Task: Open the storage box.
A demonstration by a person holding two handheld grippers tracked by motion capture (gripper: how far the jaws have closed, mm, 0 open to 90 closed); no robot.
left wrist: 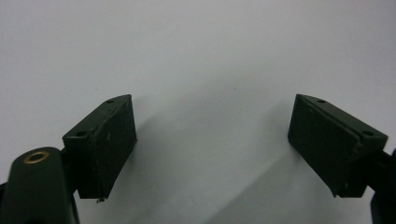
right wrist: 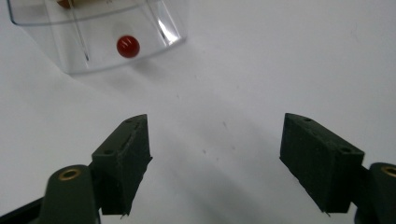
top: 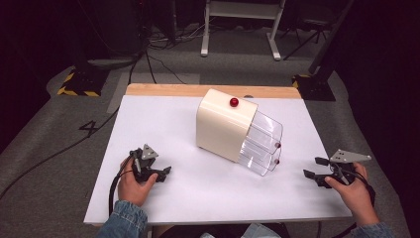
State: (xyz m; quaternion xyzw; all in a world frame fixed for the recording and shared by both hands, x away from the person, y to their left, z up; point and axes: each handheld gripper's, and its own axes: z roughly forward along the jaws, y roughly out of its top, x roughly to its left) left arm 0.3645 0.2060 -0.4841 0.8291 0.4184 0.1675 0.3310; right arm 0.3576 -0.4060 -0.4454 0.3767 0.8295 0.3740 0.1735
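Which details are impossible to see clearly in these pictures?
- Contents of the clear drawers: high view, too small and glare hides them.
- Cabinet back and far side: high view, turned away.
- Brown item inside the upper drawer: right gripper view, cut by the top edge.
- Left gripper jaw tips: high view, too small and dark.

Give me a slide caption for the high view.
Two open hand-held grippers, left and right, flank a cream drawer unit on a white table.
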